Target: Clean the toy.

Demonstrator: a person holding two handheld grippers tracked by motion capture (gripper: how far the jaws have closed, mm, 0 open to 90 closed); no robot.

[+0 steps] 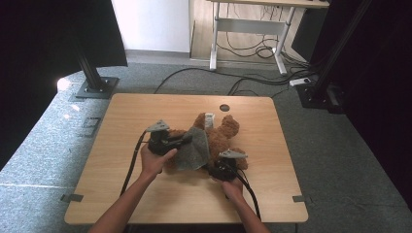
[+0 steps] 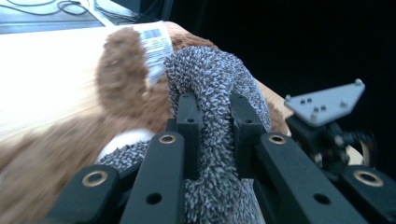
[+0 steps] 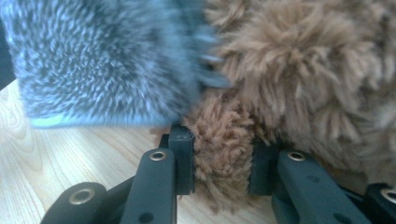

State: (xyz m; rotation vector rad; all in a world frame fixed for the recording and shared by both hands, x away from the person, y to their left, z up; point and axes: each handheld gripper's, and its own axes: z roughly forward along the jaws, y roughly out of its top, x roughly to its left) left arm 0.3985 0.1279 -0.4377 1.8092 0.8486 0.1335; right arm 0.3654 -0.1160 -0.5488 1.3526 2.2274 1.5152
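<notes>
This looks like a lab or test room. A small wooden table (image 1: 145, 107) stands on grey carpet (image 1: 43, 141). Black stands (image 1: 92, 73) rise at ten and two o'clock. Cables (image 1: 252, 80) snake over the floor by a desk (image 1: 252, 24) at twelve o'clock.

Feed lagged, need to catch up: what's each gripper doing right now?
Left gripper: shut on the grey knit garment.
Right gripper: shut on a limb of the brown teddy bear.
</notes>
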